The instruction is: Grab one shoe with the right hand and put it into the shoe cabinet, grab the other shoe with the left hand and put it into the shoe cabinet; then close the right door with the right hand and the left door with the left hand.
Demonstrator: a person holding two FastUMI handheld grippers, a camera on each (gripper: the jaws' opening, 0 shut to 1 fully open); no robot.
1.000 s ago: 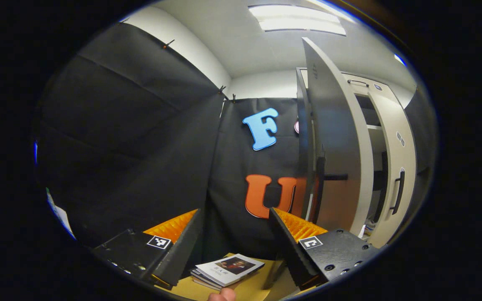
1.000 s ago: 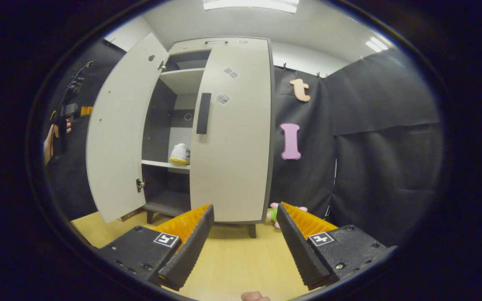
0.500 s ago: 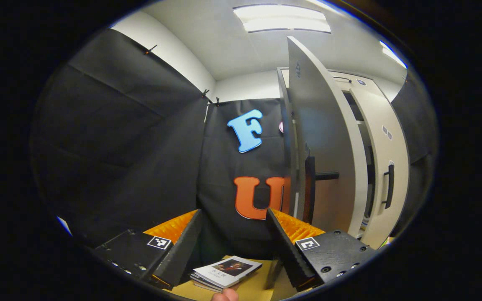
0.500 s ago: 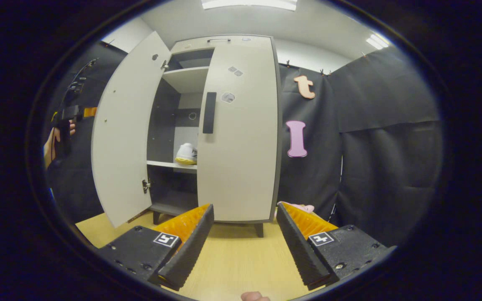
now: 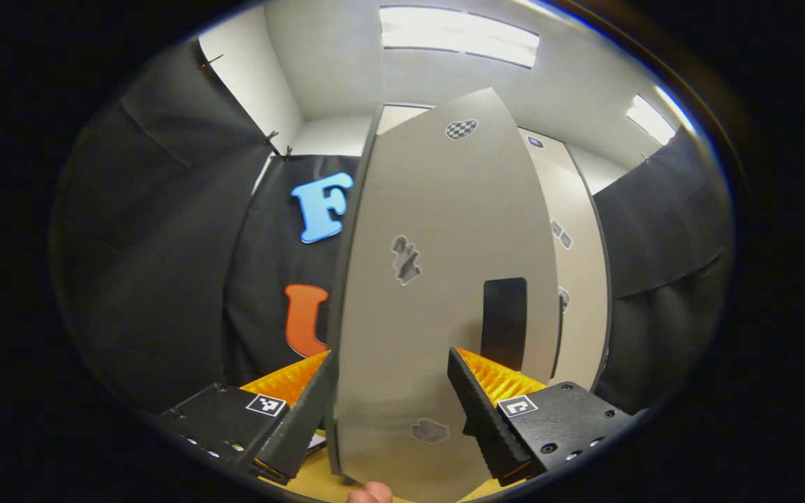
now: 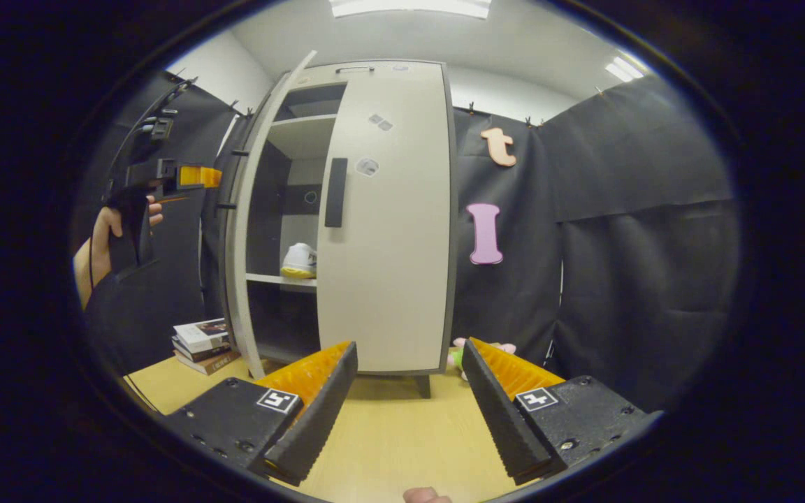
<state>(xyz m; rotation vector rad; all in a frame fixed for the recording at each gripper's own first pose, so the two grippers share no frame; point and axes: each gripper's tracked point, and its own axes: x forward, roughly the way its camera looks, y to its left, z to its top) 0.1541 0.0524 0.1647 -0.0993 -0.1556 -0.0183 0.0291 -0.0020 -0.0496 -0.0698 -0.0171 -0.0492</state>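
In the right gripper view the pale shoe cabinet (image 6: 388,230) stands ahead, its right door shut. The left door (image 6: 249,230) is partly open and seen almost edge-on. One white shoe with a yellow sole (image 6: 299,260) rests on the middle shelf inside. A hand (image 6: 105,237) holds my left gripper (image 6: 200,176) against or just off that door's outer side. In the left gripper view the left door's outer face (image 5: 437,279) and its dark handle (image 5: 504,321) loom close ahead of my open left gripper (image 5: 388,405). My right gripper (image 6: 409,412) hangs open and empty over the wooden floor.
A stack of books (image 6: 200,339) lies on the floor left of the cabinet. A pink and green soft toy (image 6: 455,353) sits at the cabinet's right foot. Black cloth walls close in on both sides. The right door (image 5: 577,279) shows past the left door.
The left door has swung from wide open to partly open. My left gripper has come round to face the door's outer side. The right gripper has barely moved.
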